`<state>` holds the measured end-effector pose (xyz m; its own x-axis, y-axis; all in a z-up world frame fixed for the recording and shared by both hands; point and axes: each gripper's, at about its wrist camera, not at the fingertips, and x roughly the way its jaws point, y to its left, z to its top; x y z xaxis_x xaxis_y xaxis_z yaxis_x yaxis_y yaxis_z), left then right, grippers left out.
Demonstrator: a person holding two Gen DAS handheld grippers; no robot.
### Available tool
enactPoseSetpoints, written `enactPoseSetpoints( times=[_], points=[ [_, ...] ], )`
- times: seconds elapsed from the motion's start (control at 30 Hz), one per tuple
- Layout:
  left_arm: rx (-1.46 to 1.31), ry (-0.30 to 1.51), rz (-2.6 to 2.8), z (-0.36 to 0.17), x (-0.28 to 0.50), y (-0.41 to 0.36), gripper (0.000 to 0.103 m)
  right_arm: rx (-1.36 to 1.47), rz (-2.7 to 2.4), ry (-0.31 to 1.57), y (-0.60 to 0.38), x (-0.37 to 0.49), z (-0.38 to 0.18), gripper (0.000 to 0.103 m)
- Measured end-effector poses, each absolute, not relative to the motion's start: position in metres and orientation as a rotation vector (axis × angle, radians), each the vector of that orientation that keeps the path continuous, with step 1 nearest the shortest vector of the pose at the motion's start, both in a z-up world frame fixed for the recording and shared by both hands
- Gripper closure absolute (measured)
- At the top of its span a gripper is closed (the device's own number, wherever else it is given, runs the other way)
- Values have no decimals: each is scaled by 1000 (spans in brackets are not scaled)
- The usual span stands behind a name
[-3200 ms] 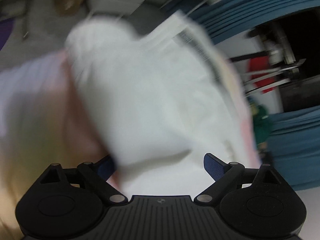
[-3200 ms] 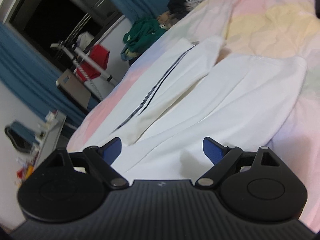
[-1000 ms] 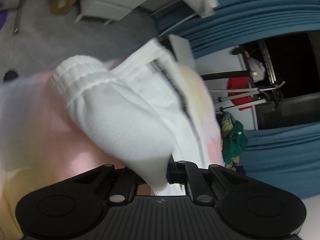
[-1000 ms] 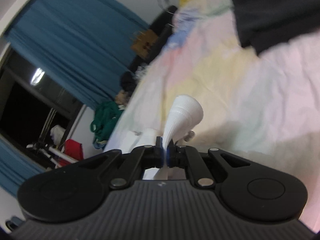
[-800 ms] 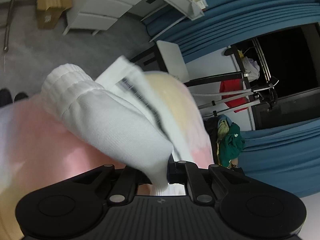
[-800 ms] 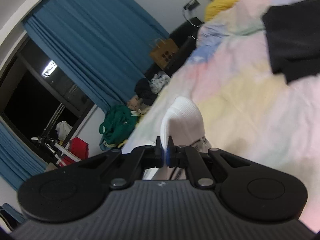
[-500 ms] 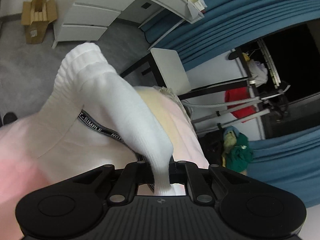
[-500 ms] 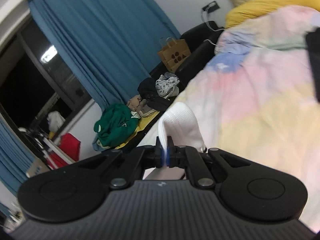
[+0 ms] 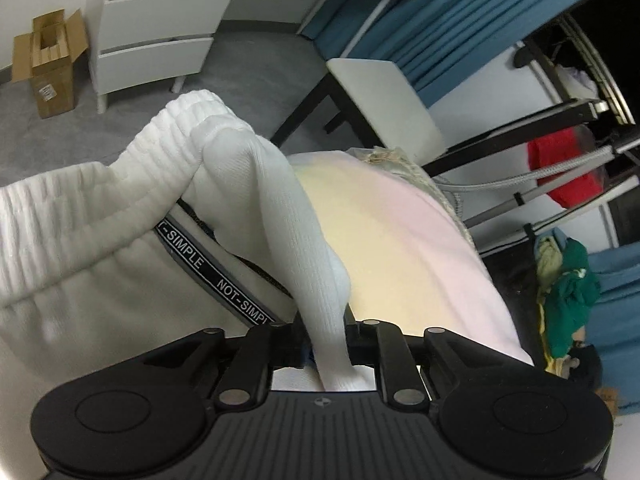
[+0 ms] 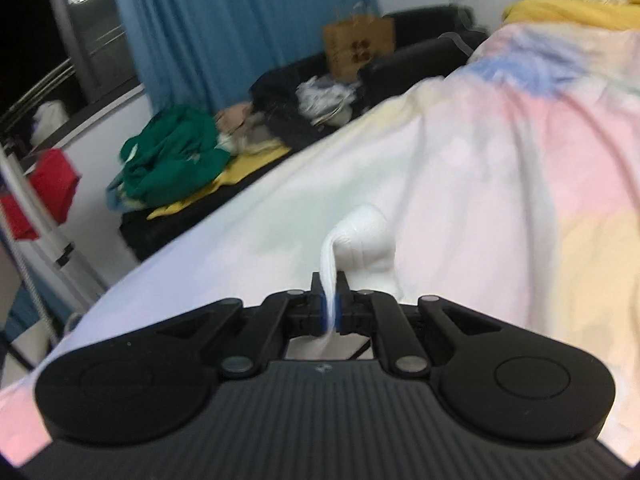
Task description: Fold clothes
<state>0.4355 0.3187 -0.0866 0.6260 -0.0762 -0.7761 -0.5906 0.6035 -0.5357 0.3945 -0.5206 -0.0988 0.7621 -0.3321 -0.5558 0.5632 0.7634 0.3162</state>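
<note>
Bedroom with a pastel-quilted bed (image 9: 400, 240) and blue curtains (image 10: 240, 20): white trousers (image 9: 100, 248) are pinched in the closed jaws of both the left gripper (image 9: 326, 344) and right gripper (image 10: 330, 308), lifted over the bed, the fold apparently under way and unfinished.

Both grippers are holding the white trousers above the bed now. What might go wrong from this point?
The right gripper pinches only a thin edge of the white trousers, so the cloth may slip out. The left gripper holds a bunched fold, so the crease may land uneven on the bedspread.
</note>
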Motion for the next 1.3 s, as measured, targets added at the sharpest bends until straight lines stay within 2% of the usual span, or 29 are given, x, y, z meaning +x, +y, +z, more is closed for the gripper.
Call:
enactPoseSetpoints(
  times=[0.03,0.07,0.1,0.13,0.2,0.23,0.33,0.4,0.6,0.7,0.83,0.9,0.97,1.03,1.07,1.1,1.13,1.2,1.3],
  points=[
    [-885,855,320,-86,434,319,73,507,-494,493,-522,388,-98,91],
    [-874,852,305,-84,430,319,65,533,-483,482,-524,378,-96,83],
    [-857,841,304,-78,421,318,46,559,-471,470,-526,367,-94,71],
    [-840,829,303,-72,412,317,36,585,-460,459,-528,357,-92,65],
    [-814,799,269,-58,393,315,28,639,-440,415,-530,328,-86,48],
    [-811,782,237,-52,380,314,22,666,-429,392,-530,311,-83,46],
    [-830,745,182,-41,335,310,14,747,-400,381,-525,270,-81,44],
    [-861,731,166,-42,303,307,12,823,-369,393,-519,244,-86,45],
    [-1099,770,179,-100,215,305,8,1132,-231,546,-499,201,-136,44],
    [-1236,801,210,-134,197,309,13,1234,-207,605,-493,200,-155,45],
    [-1222,683,191,-138,216,313,14,1239,-204,570,-492,211,-164,44],
    [-1218,632,204,-144,228,315,17,1218,-214,545,-494,218,-167,44],
    [-1202,597,209,-148,241,317,28,1198,-224,519,-495,226,-170,45],
    [-1189,583,207,-149,250,319,48,1177,-234,493,-496,233,-173,48],
    [-1188,581,203,-150,255,320,53,1167,-239,480,-497,237,-174,57],
    [-1187,579,200,-150,259,321,61,1157,-244,467,-498,241,-176,73],
    [-1178,579,198,-147,260,323,75,1155,-252,458,-500,243,-176,78],
    [-1161,580,194,-141,263,327,88,1169,-257,445,-505,245,-175,87],
    [-1129,582,183,-119,261,333,93,1124,-255,413,-502,239,-158,90]
  ],
)
